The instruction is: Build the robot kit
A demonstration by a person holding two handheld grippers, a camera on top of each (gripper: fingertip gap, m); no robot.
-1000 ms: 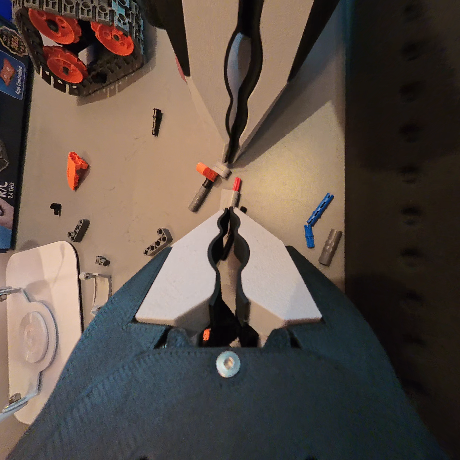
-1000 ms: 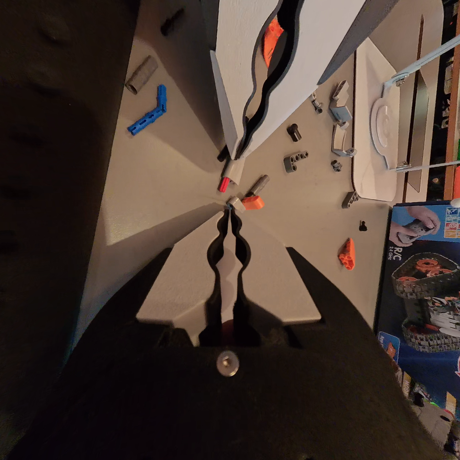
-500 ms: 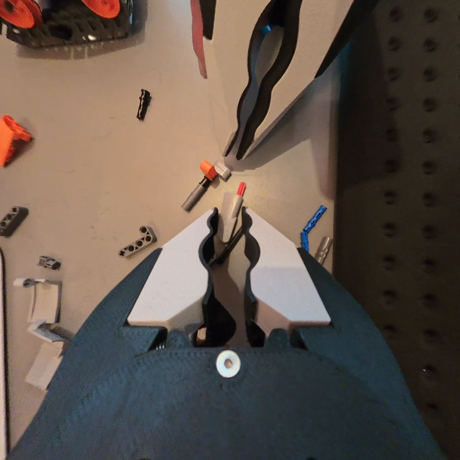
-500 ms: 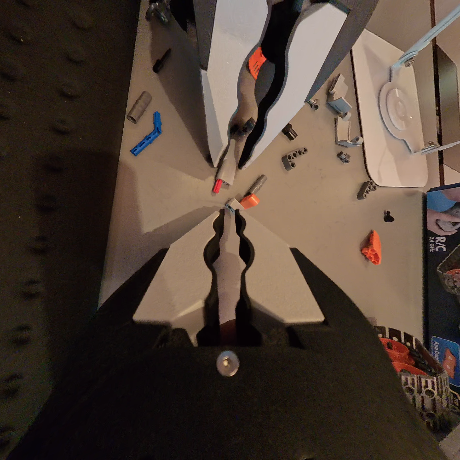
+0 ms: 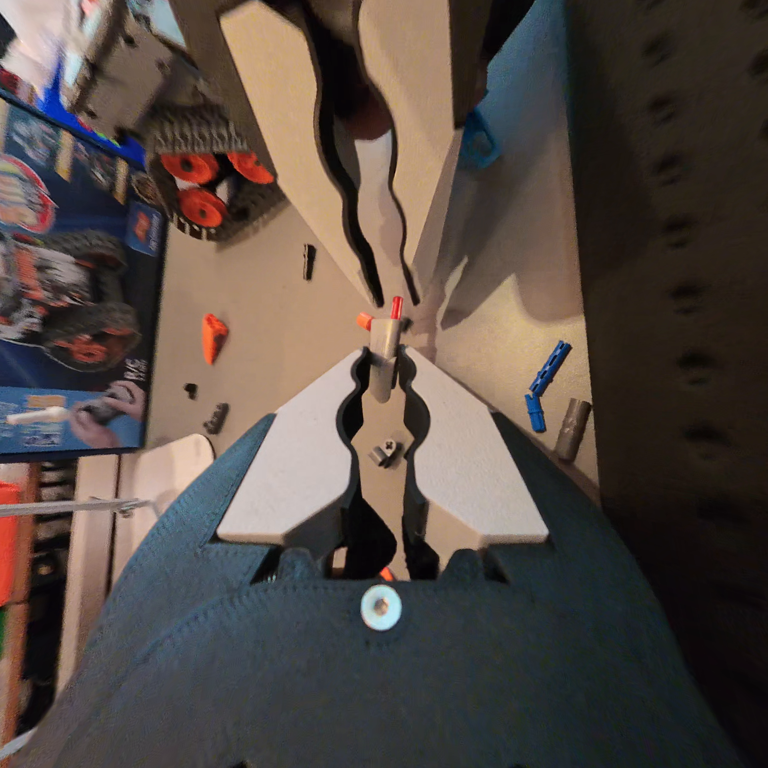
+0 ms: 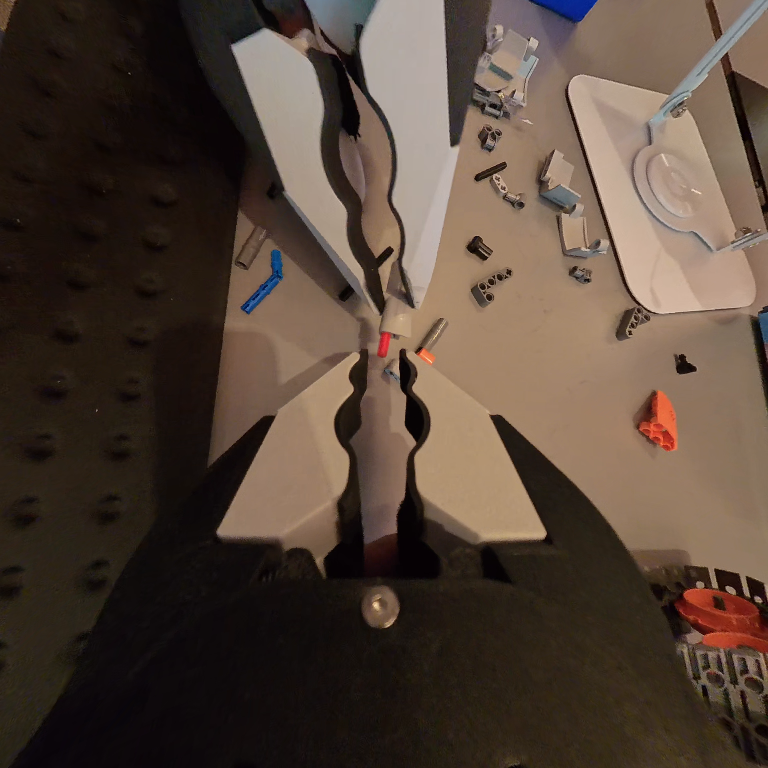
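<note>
Left tongs (image 5: 383, 353): closed on a grey connector piece (image 5: 385, 338) with a red pin (image 5: 397, 307) sticking out of its far end; the piece is clamped at the very tips and lifted off the tabletop (image 5: 257, 291).
Right tongs (image 6: 380, 357): parted a little and holding nothing; a small light-grey piece (image 6: 391, 370) lies on the tabletop between the tips, just beside the right one, though whether it touches is unclear.
Facing: the two pairs of tongs point tip to tip, and the red pin reaches almost into the gap of the right tongs.
Near the tips: a dark-grey axle with an orange cap (image 6: 430, 340) lies just to the right of the right tongs in the right wrist view.
Under the left tongs: a small grey connector (image 5: 386, 453) sits on the tabletop, seen through the gap between the fingers.
Left side, right wrist view: a bent blue pin piece (image 6: 264, 286) and a grey tube (image 6: 249, 253) lie close together by a dark dimpled mat (image 6: 104, 291).
Right side, right wrist view: an orange wedge brick (image 6: 658, 422), a grey angled beam (image 6: 490, 286), further small grey and black parts, and a white tray (image 6: 665, 270) farther off.
Far left, left wrist view: a tracked model with orange wheels (image 5: 203, 183) next to a blue product box (image 5: 70, 291).
</note>
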